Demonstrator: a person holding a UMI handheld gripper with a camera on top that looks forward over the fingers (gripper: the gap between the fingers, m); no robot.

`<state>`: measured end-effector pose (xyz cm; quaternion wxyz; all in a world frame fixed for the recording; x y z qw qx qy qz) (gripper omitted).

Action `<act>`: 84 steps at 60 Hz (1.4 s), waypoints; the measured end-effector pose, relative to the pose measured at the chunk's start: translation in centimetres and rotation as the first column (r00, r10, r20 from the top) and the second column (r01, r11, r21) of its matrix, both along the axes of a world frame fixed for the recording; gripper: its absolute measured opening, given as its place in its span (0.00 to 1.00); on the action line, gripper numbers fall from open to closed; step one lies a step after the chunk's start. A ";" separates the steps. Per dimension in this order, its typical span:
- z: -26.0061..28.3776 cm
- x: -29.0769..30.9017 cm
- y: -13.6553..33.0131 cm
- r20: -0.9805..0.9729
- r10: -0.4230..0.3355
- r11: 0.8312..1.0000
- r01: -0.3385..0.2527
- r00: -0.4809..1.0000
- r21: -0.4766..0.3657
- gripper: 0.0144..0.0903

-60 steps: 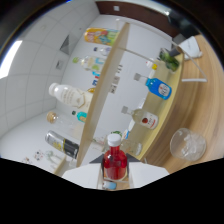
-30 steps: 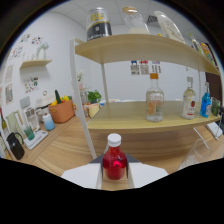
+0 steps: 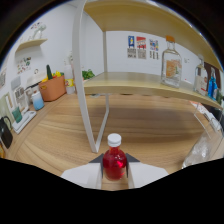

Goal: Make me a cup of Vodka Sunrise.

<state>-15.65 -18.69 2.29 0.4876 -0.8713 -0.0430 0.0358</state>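
A small bottle of red liquid [image 3: 114, 162] with a white cap is held between the two fingers of the hand-held gripper [image 3: 114, 170]; both fingers are pressed against its sides, and the bottle is kept upright. Beneath and ahead of the fingers, a wooden bench [image 3: 145, 125] is seen. Just beyond the bottle, a white post [image 3: 86, 95] of a shelf frame is planted on the bench. A wooden shelf [image 3: 145, 84] is carried by that frame, further ahead and above the fingers. On the shelf, to the right of the bottle and well beyond it, a clear glass bottle [image 3: 171, 64] with an orange label and a cork-coloured stopper is stood upright. More bottles [image 3: 209, 80] are ranged further to the right on the same shelf. Far to the left, an orange pot [image 3: 52, 87] with green plants is placed on the bench near the wall.
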 end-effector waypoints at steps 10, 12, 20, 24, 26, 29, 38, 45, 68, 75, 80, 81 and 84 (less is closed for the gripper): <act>-0.1 -0.2 -0.2 0.044 0.008 1.000 -0.008 0.999 0.002 0.29; -0.1 -0.2 -0.2 0.043 0.011 1.000 -0.011 0.999 0.000 0.31; 0.0 -0.6 -0.8 0.016 0.043 0.999 -0.042 0.999 -0.021 0.65; 1.1 -0.5 -1.5 0.008 0.061 0.998 -0.061 0.998 -0.020 0.95; 2.0 -0.3 -1.9 0.003 0.063 0.998 -0.062 0.998 -0.013 0.94; 3.8 0.2 -2.6 -0.010 0.063 0.998 -0.062 0.998 0.007 0.94; 10.7 2.4 -5.1 -0.057 0.068 0.993 -0.062 0.996 0.096 0.94; 14.0 5.5 -7.9 -0.072 0.049 0.990 -0.039 0.996 0.133 0.95; 14.4 17.0 -14.7 -0.049 -0.064 0.994 0.068 0.997 0.080 0.94; 18.3 20.0 -14.2 -0.064 -0.068 0.989 0.076 0.996 0.126 0.94; 22.0 22.9 -13.3 -0.063 -0.072 0.982 0.082 0.995 0.170 0.94; 22.8 23.4 -13.0 -0.063 -0.072 0.980 0.083 0.995 0.179 0.94; 25.2 25.2 -12.1 -0.065 -0.071 0.973 0.083 0.995 0.214 0.95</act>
